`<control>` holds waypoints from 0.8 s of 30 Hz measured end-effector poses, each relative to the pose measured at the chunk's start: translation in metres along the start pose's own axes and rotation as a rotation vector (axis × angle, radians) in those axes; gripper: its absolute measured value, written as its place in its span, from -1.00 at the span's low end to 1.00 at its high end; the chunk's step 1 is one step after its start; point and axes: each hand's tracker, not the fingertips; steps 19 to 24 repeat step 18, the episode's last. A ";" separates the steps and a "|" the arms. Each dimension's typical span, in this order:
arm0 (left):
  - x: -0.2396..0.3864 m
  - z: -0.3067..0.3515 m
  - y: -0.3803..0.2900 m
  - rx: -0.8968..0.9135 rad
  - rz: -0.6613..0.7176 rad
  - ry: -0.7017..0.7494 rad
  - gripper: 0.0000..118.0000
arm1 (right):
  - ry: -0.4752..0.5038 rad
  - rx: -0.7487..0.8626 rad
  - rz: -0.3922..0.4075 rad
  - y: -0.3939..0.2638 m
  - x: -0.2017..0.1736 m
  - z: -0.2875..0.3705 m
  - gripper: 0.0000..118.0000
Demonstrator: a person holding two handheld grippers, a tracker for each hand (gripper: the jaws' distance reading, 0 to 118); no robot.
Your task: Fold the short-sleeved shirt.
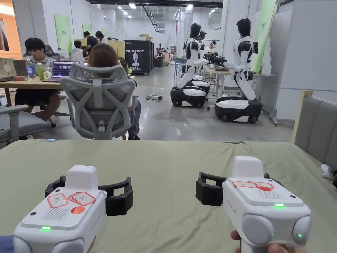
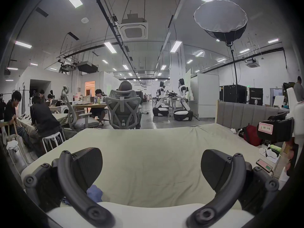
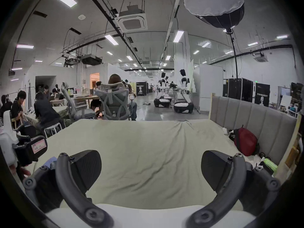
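Note:
My left gripper (image 1: 89,188) and right gripper (image 1: 239,180) hover side by side over the near part of a bed with a pale green sheet (image 1: 171,158). Both are open, jaws wide apart and nothing between them, as the left gripper view (image 2: 151,167) and right gripper view (image 3: 151,169) show. A small bunch of blue cloth (image 2: 94,193) lies low beside the left gripper's left jaw. The same blue cloth (image 3: 51,161) peeks out by the right gripper's left jaw. I cannot tell whether it is the shirt; most of it is hidden.
A grey padded headboard (image 1: 316,125) bounds the bed on the right, with a red bag (image 3: 245,141) and a phone (image 2: 264,165) near it. A person sits in a grey office chair (image 1: 98,98) past the far edge. A white stool (image 2: 52,139) stands at the left.

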 end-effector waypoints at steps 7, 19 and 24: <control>0.001 0.000 -0.001 0.001 0.005 -0.005 1.00 | 0.004 0.026 0.003 0.001 0.004 0.001 1.00; 0.004 0.001 0.000 0.004 0.003 -0.008 1.00 | -0.018 0.043 0.000 -0.005 0.001 0.002 1.00; 0.004 0.001 0.000 0.004 0.003 -0.008 1.00 | -0.018 0.043 0.000 -0.005 0.001 0.002 1.00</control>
